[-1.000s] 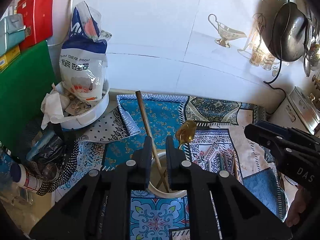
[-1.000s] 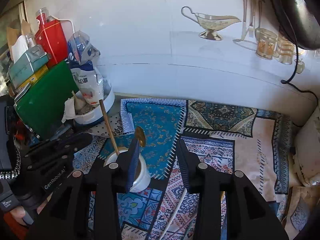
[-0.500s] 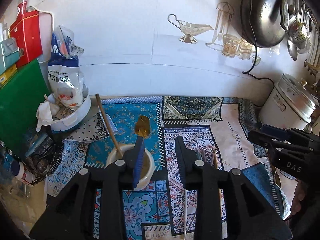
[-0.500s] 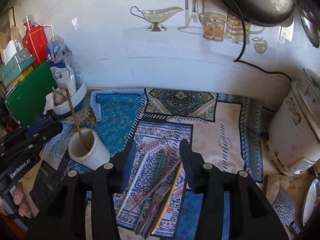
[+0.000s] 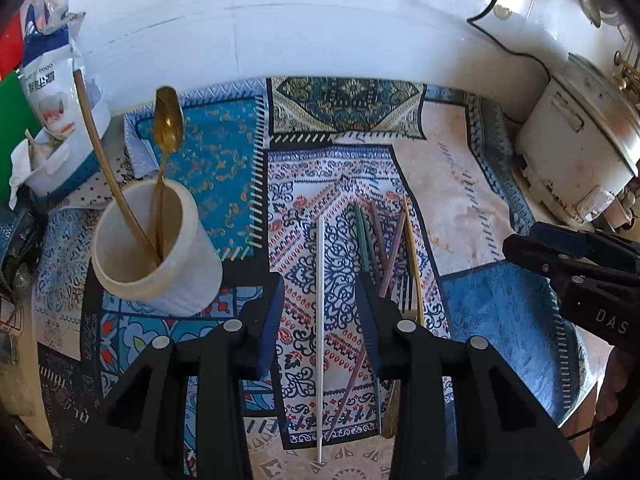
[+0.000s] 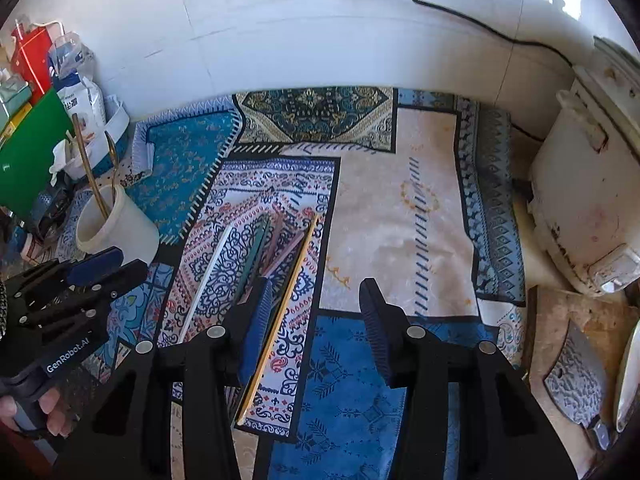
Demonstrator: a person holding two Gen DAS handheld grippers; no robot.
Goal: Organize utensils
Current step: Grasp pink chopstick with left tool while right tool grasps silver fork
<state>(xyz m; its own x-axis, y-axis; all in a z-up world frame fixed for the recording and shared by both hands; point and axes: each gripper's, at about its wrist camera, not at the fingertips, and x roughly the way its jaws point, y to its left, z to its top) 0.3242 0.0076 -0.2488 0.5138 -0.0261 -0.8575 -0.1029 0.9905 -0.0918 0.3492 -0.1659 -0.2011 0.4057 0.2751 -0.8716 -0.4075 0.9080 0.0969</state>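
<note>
A white cup (image 5: 160,264) stands on the patterned cloth at the left and holds a gold spoon (image 5: 168,120) and a wooden stick (image 5: 100,152); it also shows in the right wrist view (image 6: 120,232). Several utensils lie on the cloth: a white chopstick (image 5: 320,320), green (image 5: 360,236) and mauve sticks (image 5: 390,252), and a yellow chopstick (image 6: 288,300). My left gripper (image 5: 320,296) is open and empty, low over the white chopstick. My right gripper (image 6: 316,300) is open and empty, just right of the yellow chopstick.
A white rice cooker (image 5: 580,140) stands at the right. A white bowl with a food bag (image 5: 48,80) and a green board (image 6: 28,152) sit at the left. A cleaver (image 6: 576,380) lies at the far right. A tiled wall closes the back.
Both grippers have moved right and down from the cup to the utensils on the cloth. The left gripper has opened. The spoon stays in the cup.
</note>
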